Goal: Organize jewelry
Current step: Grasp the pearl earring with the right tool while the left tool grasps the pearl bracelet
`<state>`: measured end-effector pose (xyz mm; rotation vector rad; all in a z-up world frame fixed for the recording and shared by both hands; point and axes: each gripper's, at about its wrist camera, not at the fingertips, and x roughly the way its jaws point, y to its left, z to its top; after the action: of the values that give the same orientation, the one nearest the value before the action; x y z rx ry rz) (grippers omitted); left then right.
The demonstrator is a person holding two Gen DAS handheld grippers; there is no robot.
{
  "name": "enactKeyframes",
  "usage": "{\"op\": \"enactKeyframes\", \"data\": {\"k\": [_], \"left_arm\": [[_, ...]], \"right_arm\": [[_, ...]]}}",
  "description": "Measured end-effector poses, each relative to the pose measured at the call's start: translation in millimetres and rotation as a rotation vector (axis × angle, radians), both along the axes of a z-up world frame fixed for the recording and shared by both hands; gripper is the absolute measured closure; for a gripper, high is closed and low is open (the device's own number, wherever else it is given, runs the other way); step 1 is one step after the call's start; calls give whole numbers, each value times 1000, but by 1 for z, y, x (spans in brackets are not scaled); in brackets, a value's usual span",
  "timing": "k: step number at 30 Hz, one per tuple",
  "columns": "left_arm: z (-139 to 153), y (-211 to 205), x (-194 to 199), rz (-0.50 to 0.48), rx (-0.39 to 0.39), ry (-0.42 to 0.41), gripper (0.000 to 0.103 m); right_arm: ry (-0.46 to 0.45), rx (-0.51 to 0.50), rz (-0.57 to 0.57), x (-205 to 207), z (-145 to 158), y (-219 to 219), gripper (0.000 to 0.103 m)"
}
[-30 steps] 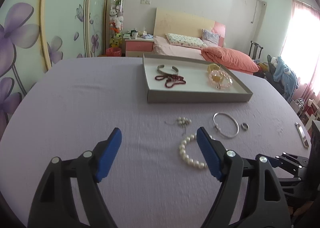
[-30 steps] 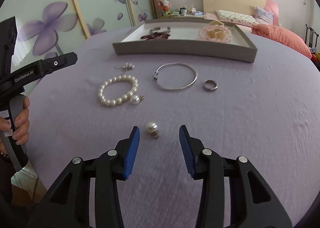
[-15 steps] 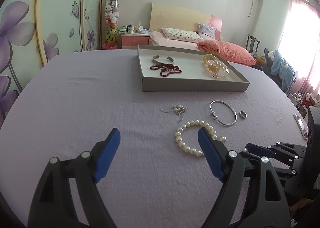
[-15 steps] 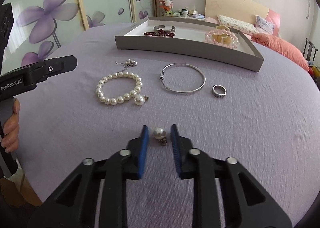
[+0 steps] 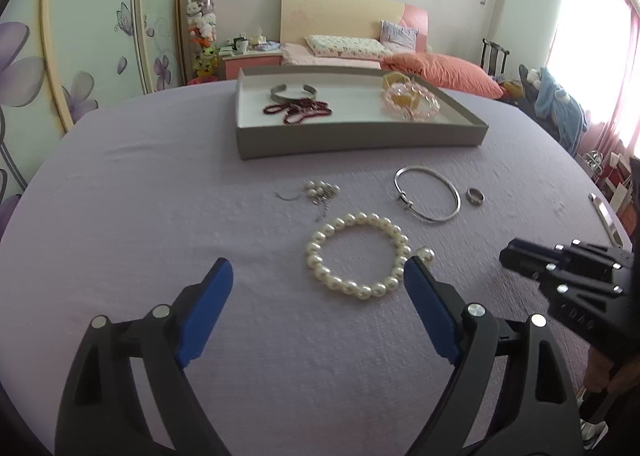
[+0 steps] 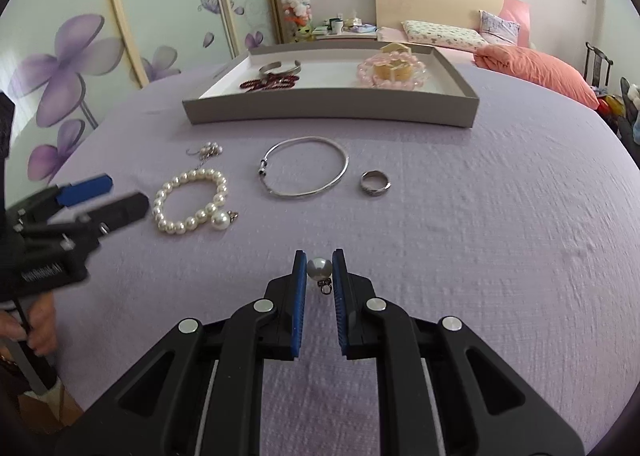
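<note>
Right gripper (image 6: pixel 319 269) has the loose pearl earring (image 6: pixel 319 269) pinched between its blue pads, jaws drawn in tight on the bead, the little metal loop dangling just below, low over the lilac tablecloth (image 6: pixel 480 256). Straight ahead and well apart sits the grey tray (image 6: pixel 332 112), long side facing the claw, so the carry looks like a plain forward run, over the silver bangle (image 6: pixel 304 168) and past the ring (image 6: pixel 375 183). Over on the left, the left gripper (image 5: pixel 318 284) is spread wide and has just been opening further, nothing between its jaws; the pearl bracelet (image 5: pixel 358 254) lies flat just beyond its tips, nearer the right-hand pad, the second pearl earring (image 5: pixel 426 255) touching the bracelet's edge. That bracelet is clearly the left hand's piece, a round loop with no long axis to fuss over
</note>
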<state>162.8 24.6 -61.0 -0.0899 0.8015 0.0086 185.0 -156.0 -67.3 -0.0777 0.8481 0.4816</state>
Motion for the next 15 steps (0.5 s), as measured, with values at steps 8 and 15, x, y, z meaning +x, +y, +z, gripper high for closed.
{"op": "enactKeyframes", "data": {"k": [8,15], "left_arm": [[-10,4,25,65,-3,59,38],[-15,-4,38,40,30,101,77]], "right_arm": [[-6,22,5,3,6,-2,90],[-8,29,9,3,8,-2,90]]}}
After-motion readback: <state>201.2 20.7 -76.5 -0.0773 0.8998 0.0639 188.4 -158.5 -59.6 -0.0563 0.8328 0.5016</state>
